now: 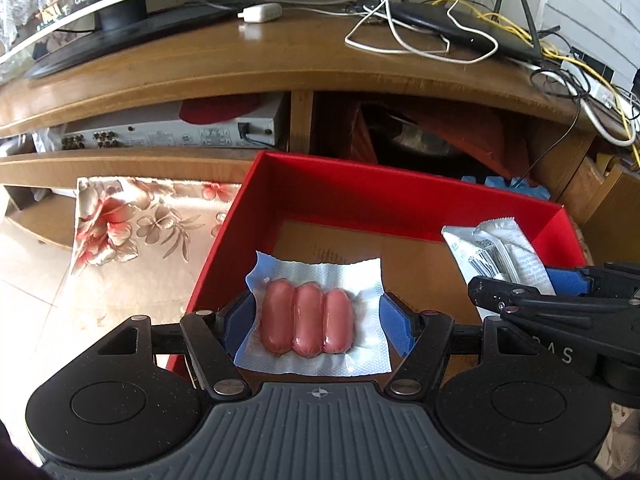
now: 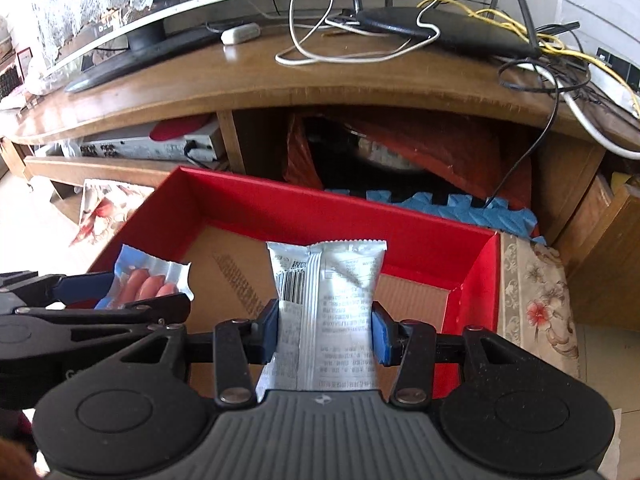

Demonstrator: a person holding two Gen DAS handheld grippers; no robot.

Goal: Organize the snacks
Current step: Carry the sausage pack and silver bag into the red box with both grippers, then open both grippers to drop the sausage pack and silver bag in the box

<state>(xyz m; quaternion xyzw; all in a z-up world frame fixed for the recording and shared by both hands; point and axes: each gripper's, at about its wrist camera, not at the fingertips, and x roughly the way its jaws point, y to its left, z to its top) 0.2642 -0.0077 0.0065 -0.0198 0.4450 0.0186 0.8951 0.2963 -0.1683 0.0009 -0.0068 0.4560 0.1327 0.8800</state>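
Left tool (image 1: 318, 320) grasps a clear pack of three pink sausages (image 1: 307, 326); right tool (image 2: 325, 330) grasps a white wrapper (image 2: 326, 300).

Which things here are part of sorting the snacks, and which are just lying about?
Job: sausage pack in left gripper; white snack packet in right gripper; red box.
Lying about: router, white adapter, cables, floral cloth.

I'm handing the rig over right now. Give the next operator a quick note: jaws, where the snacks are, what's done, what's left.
Left gripper: jaws clamped on the sausage pack, held over the red box.
Right gripper: jaws clamped on the white snack packet, also over the box.
Done: both snacks picked up and brought above the box.
Left: lower and release both inside; nothing else shows on the box floor yet.
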